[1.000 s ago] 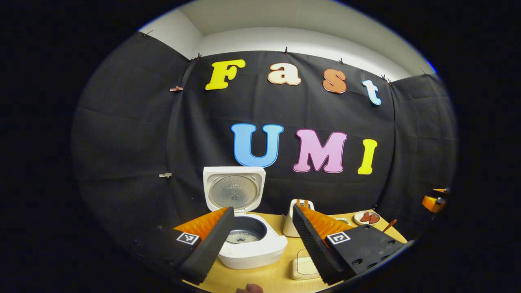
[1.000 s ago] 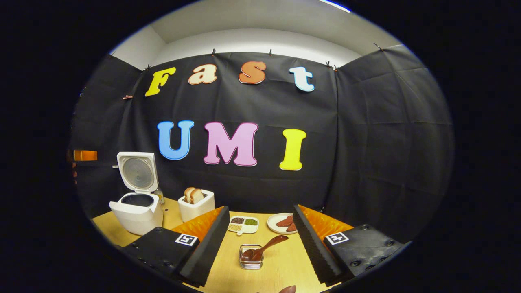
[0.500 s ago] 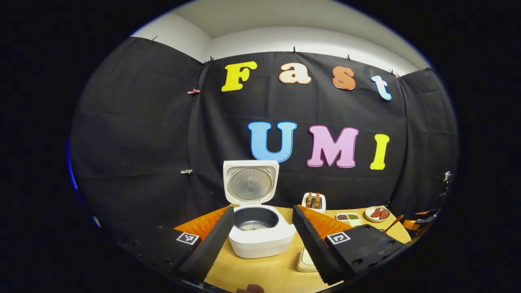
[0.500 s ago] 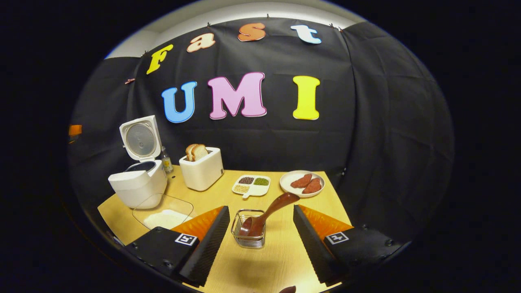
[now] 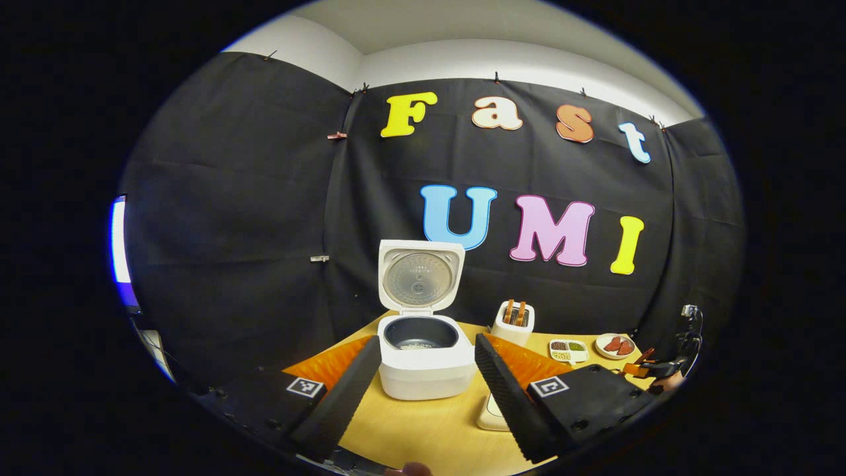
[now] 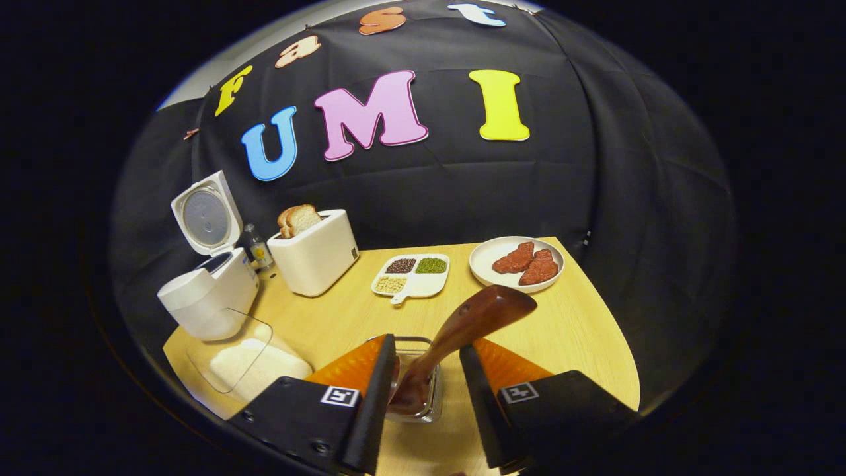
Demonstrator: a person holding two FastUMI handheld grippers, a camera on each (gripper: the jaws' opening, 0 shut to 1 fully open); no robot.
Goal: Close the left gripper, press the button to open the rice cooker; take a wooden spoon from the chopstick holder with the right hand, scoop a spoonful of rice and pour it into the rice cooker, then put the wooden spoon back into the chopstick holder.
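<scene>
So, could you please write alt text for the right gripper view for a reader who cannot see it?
The right gripper, fingers apart, straddles a wooden spoon standing tilted in a small chopstick holder on a wooden table. Farther left stand an open rice cooker and a toaster.

In the right gripper view, the wooden spoon [image 6: 462, 330] has its lower end hidden inside the chopstick holder [image 6: 415, 387], and the right gripper [image 6: 426, 370] fingers cover both sides of the holder. Contact between fingers and spoon cannot be determined. In the left gripper view, the rice container [image 5: 492, 415] is largely covered by a finger [image 5: 512, 396] of the left gripper [image 5: 426, 370]. The grains in the rice cooker [image 5: 423, 357] are too small to resolve.
</scene>
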